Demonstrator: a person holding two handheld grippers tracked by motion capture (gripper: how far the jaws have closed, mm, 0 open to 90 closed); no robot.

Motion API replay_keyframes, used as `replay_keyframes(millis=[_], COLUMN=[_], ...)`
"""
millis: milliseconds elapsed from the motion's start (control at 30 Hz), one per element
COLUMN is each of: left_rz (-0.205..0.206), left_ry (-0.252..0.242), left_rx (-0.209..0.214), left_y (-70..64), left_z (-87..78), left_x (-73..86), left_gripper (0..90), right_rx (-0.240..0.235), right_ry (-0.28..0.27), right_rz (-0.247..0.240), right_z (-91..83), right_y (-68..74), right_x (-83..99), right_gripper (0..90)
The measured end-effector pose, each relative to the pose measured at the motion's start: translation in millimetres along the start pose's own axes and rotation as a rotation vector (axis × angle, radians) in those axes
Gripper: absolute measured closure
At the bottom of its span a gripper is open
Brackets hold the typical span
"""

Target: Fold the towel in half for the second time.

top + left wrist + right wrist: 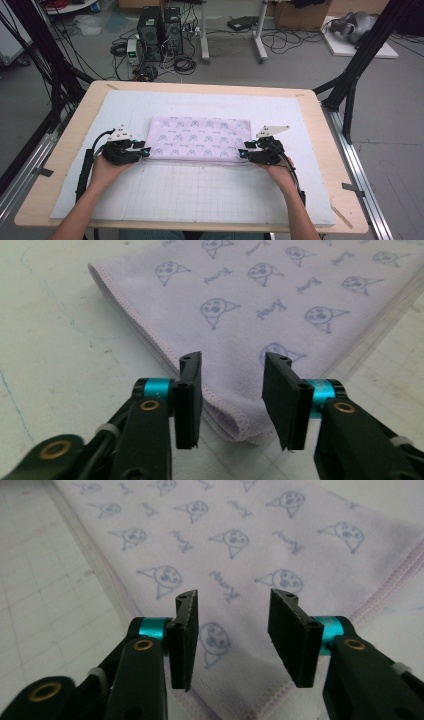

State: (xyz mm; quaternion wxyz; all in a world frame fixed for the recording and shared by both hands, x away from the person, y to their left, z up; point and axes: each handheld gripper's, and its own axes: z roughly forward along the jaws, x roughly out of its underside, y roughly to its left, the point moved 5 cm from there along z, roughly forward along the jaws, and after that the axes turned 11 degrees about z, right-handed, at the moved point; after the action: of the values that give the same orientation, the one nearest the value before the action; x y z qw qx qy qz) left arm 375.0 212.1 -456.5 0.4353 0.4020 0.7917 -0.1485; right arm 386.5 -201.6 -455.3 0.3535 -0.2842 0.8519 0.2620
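The left gripper (232,397), black with turquoise collars behind its flat pads, stands with its jaws apart and nothing between them, poised over the near left corner of a folded pale lilac cloth printed with small blue cartoon figures (280,305). The right gripper (235,635) matches it, its jaws spread and empty above the cloth's near right corner, where the stitched hem runs out under the right-hand pad. In the high view the left gripper (145,148) and right gripper (241,153) sit at the two near corners of the cloth (200,137), each held in one of the person's hands. The cloth lies flat as a neat rectangle, its long side across the table, in the middle of a white mat (200,190) marked with a faint grid, which covers most of a light wooden tabletop (75,130). Stacked edges at the left corner show several layers, so it is folded at least once. It looks light, soft and limp, likely to sag and drape once lifted, and not fragile. The hemmed corners seem the best hold: pinching through all the layers there should keep the fold together, while a shallow bite may catch only the top layer and let the rest slip free.
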Motion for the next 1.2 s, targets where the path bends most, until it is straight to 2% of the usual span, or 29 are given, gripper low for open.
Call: replay_keyframes(millis=[133,233,333,533,733,867,1033,1200], left_rz=[0.000,0.000,-0.008,-0.024,0.000,0.003,0.015,0.026], left_ry=[-0.019,-0.051,-0.057,-0.085,-0.080,-0.095,-0.094,-0.083], left_rx=[-0.001,0.002,0.005,0.002,-0.008,-0.009,-0.010,-0.010], left_y=[-5.5,-9.6,-12.8,-17.5,-23.8,-26.6,-30.9,-33.2], left_z=[-5.5,-11.6,-15.9,-24.3,-31.4,-36.9,-41.8,-44.2], left_x=[-4.0,-6.7,-6.7,-3.7,-2.3,-3.7,-3.6,-0.3], left_gripper=[48.1,43.7,41.4,39.4,38.0,36.2,34.4,33.4], right_rx=[0.009,0.021,0.032,0.027,0.005,0.006,0.011,-0.033], right_ry=[-0.031,-0.048,-0.069,-0.095,-0.094,-0.083,-0.097,-0.128], right_rz=[0.011,0.016,0.021,-0.011,0.001,-0.009,-0.011,0.001], right_z=[-5.1,-7.4,-12.0,-21.7,-26.3,-28.1,-34.3,-44.3], right_y=[7.1,10.4,14.8,26.3,29.0,31.0,31.8,36.0], right_x=[-3.3,-4.2,-5.1,-6.7,-4.4,-0.3,4.1,3.7], right_gripper=[39.3,30.2,26.7,25.6,20.8,19.6,19.3,18.4])
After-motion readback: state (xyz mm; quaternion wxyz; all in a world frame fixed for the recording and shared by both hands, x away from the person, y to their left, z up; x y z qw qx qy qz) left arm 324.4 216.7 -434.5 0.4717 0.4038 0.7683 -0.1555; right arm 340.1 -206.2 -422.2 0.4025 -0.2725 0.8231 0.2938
